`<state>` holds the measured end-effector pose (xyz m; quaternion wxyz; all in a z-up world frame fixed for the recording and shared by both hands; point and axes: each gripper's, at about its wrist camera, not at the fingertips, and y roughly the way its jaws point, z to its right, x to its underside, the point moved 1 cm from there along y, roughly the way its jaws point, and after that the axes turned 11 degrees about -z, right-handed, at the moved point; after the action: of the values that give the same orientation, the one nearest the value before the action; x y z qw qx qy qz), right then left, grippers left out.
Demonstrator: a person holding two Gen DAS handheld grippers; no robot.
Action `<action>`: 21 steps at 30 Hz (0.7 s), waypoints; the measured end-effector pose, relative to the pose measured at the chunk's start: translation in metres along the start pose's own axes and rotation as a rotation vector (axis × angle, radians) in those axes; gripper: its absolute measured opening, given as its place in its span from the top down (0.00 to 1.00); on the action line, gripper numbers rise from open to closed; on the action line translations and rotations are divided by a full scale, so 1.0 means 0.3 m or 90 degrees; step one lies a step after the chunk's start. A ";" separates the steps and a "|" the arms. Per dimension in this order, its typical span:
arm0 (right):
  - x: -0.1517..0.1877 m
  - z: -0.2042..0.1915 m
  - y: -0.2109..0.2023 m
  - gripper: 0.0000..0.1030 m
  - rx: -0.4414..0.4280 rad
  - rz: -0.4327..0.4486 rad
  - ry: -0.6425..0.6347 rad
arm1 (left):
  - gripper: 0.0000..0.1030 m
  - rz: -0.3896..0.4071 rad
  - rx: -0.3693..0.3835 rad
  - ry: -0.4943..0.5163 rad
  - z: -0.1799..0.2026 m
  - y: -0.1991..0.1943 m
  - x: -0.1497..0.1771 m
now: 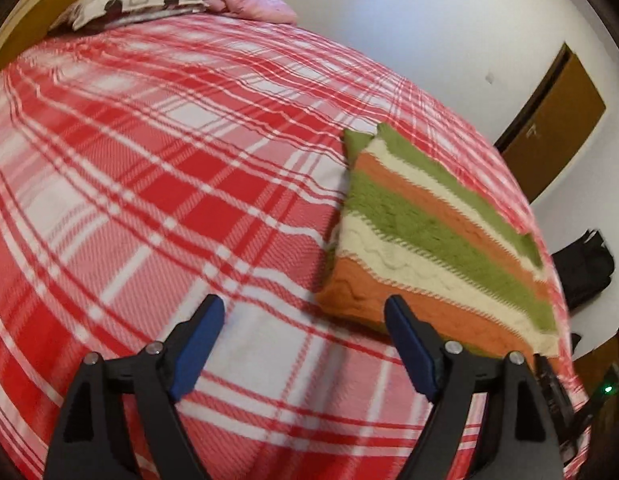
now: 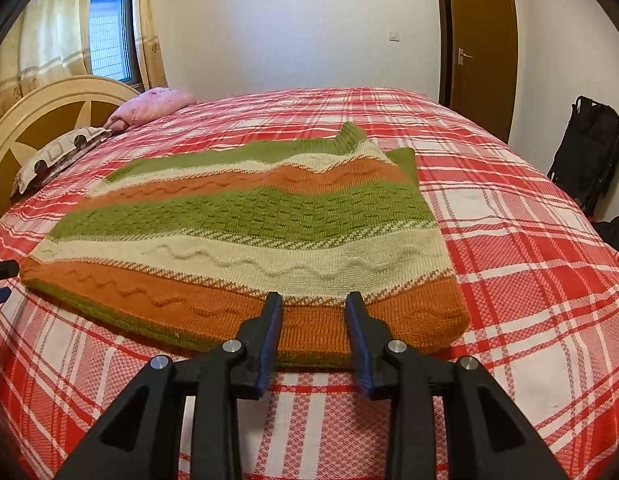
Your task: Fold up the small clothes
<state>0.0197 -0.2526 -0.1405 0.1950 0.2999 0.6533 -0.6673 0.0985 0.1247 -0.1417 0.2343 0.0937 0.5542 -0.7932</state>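
Knitted striped sweater (image 2: 245,240) lies partly folded, left gripper (image 1: 305,312) spread wide, right gripper (image 2: 313,300) parted and empty, so grab the hem next.

The striped knit sweater (image 2: 245,236) lies flat on the bed (image 2: 529,264), folded into a roughly rectangular shape. Its bands run crosswise in green, cream and orange; the cream and orange bands carry a raised wavy line, and the wide green band has a textured block pattern. The ribbed green collar (image 2: 351,136) points toward the far side of the bed. The green-edged orange hem (image 2: 317,340) lies nearest the right wrist camera. In the left wrist view, the sweater (image 1: 437,232) sits near the bed's right edge.
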 end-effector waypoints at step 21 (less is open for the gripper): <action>-0.184 -0.095 -0.094 0.66 -0.051 -0.010 -0.006 | 0.71 0.002 0.076 0.002 0.116 0.101 -0.035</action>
<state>0.0466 -0.2298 -0.0821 0.2048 0.2839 0.6806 -0.6436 0.1259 0.0870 -0.1499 0.2289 0.1094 0.5061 -0.8243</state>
